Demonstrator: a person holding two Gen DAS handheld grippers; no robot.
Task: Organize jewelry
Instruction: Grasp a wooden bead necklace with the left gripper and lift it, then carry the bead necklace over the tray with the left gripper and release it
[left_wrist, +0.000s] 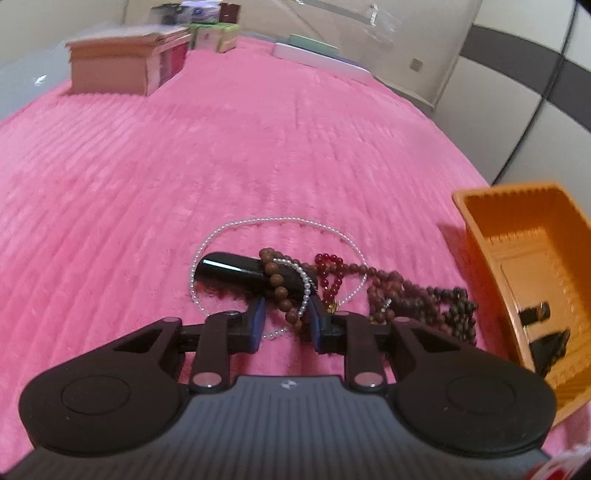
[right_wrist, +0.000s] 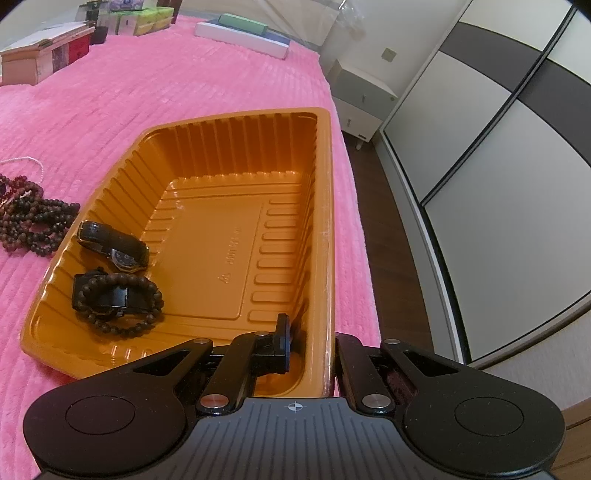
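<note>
In the left wrist view my left gripper (left_wrist: 286, 314) is shut on a black glossy case (left_wrist: 243, 273) with a brown bead bracelet (left_wrist: 279, 284) and a pearl strand (left_wrist: 258, 221) draped over it. Dark red beads (left_wrist: 330, 271) and brown bead strings (left_wrist: 424, 302) lie to its right on the pink blanket. The orange tray (left_wrist: 480, 236) stands at the right. In the right wrist view my right gripper (right_wrist: 312, 347) is shut on the orange tray's near right wall (right_wrist: 327, 258). A watch (right_wrist: 114, 245) and a dark bead bracelet (right_wrist: 122, 304) on a black item lie inside.
The pink blanket (left_wrist: 221, 147) covers the bed. A pink-brown box (left_wrist: 125, 62), green boxes (left_wrist: 214, 35) and flat white boxes (left_wrist: 321, 59) stand at the far end. The bed's right edge, a white nightstand (right_wrist: 360, 99) and a wardrobe (right_wrist: 498, 147) are to the right.
</note>
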